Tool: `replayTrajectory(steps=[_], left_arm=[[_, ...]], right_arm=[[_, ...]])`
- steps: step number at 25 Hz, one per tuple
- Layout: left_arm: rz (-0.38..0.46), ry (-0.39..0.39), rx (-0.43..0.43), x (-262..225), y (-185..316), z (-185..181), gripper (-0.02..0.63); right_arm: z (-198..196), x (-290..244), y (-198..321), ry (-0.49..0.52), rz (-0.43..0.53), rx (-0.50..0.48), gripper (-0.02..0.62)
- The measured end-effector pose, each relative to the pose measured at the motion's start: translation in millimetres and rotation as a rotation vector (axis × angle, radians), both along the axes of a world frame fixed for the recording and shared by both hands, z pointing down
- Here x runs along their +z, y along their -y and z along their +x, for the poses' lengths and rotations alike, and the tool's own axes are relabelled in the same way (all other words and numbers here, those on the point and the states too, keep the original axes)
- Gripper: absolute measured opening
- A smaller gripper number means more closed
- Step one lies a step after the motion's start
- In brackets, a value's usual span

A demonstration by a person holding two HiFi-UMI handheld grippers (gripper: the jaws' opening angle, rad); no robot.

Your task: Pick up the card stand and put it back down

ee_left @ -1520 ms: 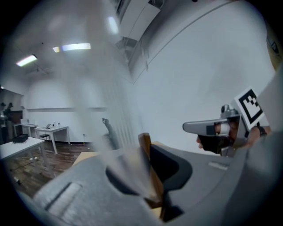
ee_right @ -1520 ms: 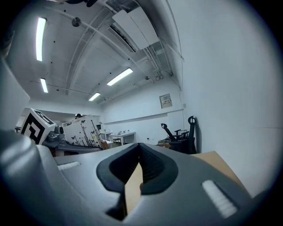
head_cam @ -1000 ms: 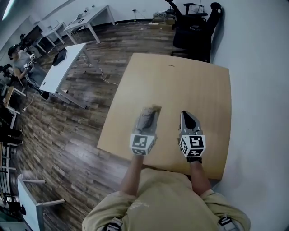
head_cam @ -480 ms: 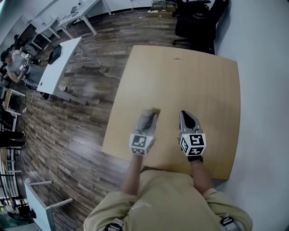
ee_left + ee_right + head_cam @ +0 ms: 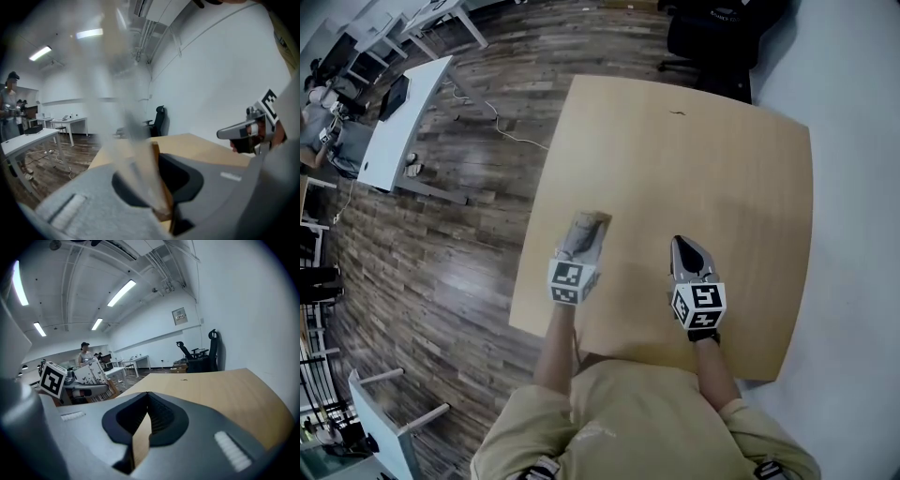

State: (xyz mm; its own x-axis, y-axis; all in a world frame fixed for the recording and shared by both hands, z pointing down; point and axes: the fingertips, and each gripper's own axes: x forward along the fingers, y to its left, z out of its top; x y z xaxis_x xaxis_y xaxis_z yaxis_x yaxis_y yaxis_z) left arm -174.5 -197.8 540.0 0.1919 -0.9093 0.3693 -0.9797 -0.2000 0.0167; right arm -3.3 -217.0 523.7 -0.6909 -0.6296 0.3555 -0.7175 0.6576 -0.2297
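Between the left gripper (image 5: 581,242) jaws: card stand (image 5: 158,183), clamped at its base, sticking up past the tips. Shifted left, away from right gripper (image 5: 686,251), versus a second ago; likely clear of bench (image 5: 712,169), so lift done, set-down next. Right jaws closed, empty.

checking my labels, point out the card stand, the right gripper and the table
card stand (image 5: 161,187), left gripper view, on its wooden edge
right gripper (image 5: 147,394), right gripper view, where its closed jaw tips meet
table (image 5: 712,159), head view, on the bare top
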Motion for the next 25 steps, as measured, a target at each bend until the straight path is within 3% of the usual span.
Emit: replayTrajectory(steps=[5, 11, 16, 21, 25], left_arm=[[-0.012, 0.019, 0.008, 30.7, 42.3, -55.2, 0.037], [-0.004, -0.016, 0.073, 60.1, 95.5, -113.2, 0.037], [-0.043, 0.059, 0.194, 97.3, 133.8, -131.3, 0.037], [-0.05, 0.083, 0.339, 121.8, 169.6, -133.9, 0.038], [-0.026, 0.11, 0.536, 132.6, 182.8, -121.5, 0.038]], right_arm=[[-29.8, 38.5, 24.4, -0.031, -0.048, -0.018, 0.006], [-64.8, 77.5, 53.3, -0.036, -0.1, -0.001, 0.006], [-90.3, 103.3, 59.9, -0.064, -0.14, -0.003, 0.006], [-120.2, 121.7, 65.6, -0.08, -0.156, -0.016, 0.006], [-133.8, 133.0, 64.8, -0.092, -0.17, -0.027, 0.006]])
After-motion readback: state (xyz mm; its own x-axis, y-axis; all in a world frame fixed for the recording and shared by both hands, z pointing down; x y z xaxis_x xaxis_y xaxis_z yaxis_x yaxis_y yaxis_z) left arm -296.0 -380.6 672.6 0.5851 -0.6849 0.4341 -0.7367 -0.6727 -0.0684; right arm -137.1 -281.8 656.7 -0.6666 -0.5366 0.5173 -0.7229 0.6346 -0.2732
